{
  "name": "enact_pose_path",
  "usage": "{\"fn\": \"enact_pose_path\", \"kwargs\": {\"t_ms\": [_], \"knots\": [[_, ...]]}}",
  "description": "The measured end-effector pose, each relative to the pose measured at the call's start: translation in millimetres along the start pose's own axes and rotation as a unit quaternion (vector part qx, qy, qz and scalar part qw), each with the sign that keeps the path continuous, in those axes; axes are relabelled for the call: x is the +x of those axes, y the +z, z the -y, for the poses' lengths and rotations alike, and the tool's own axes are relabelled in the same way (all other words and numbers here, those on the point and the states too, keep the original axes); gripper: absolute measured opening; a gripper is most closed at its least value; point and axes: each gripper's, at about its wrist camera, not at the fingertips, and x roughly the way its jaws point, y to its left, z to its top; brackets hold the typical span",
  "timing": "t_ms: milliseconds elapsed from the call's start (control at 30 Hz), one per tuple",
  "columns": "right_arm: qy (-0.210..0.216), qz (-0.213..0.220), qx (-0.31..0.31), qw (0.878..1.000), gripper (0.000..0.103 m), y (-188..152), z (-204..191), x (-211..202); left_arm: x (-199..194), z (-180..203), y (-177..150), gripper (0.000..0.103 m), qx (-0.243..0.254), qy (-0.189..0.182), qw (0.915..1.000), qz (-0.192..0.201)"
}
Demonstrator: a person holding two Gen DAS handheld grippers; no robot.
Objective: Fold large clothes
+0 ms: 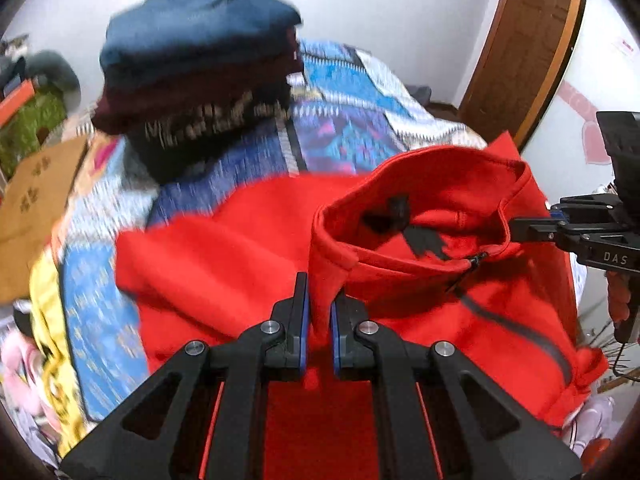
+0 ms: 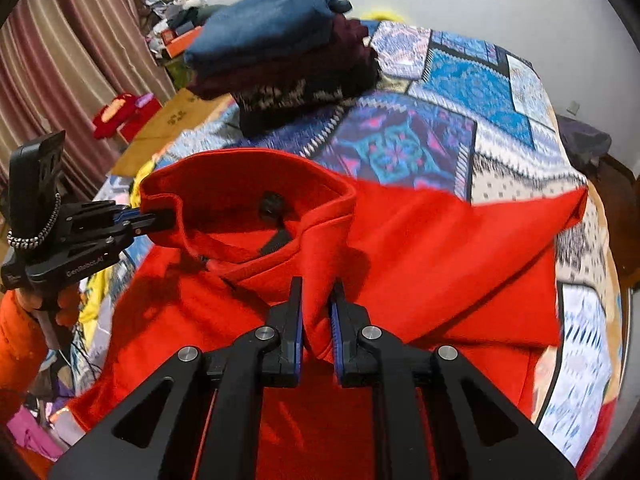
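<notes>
Stack of folded clothes (image 1: 196,76) already sat on bed (image 2: 460,120), further back. Red jacket (image 1: 248,256) lay spread on bed (collar raised, not yet folded). Left gripper (image 1: 319,312) jaws nearly closed, pinching red fabric beside collar. Right gripper (image 2: 318,312) likewise clamped on fabric. Most folding remained.

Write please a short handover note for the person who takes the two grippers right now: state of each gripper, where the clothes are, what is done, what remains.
Left gripper: shut on the red jacket, pinching fabric near the collar.
Right gripper: shut on the same jacket, at the other side of the collar.
The jacket lies spread over the patterned bedspread, collar raised between the two grippers, zipper partly open.
Done: a stack of folded clothes sits further back on the bed.
Left: the red jacket is not yet folded; lay it flat, fold it, then probably add it to the stack.
</notes>
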Motion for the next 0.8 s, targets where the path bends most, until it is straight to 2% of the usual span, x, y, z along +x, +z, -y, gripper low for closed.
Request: {"fn": "enact_pose_path", "kwargs": {"t_ms": [167,300,467,500,533,633,700,800], "knots": [[-0.006,0.005,0.001,1.0,0.014,-17.8,2.4,-0.2,8.2,4.5,-27.5,0.007,-0.001,-0.005,0.9998,-0.02],[-0.014,0.006,-0.002,1.0,0.016,-24.4,3.5,-6.2,8.6,8.4,-42.6,0.008,0.009,0.007,0.9996,-0.027],[-0.023,-0.009,0.008,1.0,0.017,-24.7,10.1,-16.8,-1.8,7.5,-45.2,0.015,0.014,0.025,0.999,-0.035],[-0.022,-0.01,0.013,1.0,0.017,-23.9,11.7,-19.6,-4.8,5.7,-44.0,0.02,0.01,0.029,0.9989,-0.035],[-0.019,-0.009,0.018,1.0,0.017,-22.8,14.0,-22.9,-9.3,2.5,-42.1,0.028,0.004,0.038,0.9988,-0.03],[-0.009,0.007,0.033,0.999,0.017,-16.3,20.1,-34.6,-29.4,-8.9,-32.0,0.04,-0.015,0.052,0.9985,0.001],[-0.007,0.036,0.04,0.999,0.017,-8.2,23.6,-44.2,-40.3,-13.6,-24.4,0.044,-0.02,0.059,0.9979,0.017],[-0.005,0.057,0.044,0.997,0.017,6.7,26.1,-52.2,-53.4,-21.4,-6.3,0.049,-0.023,0.074,0.996,0.045]]}}
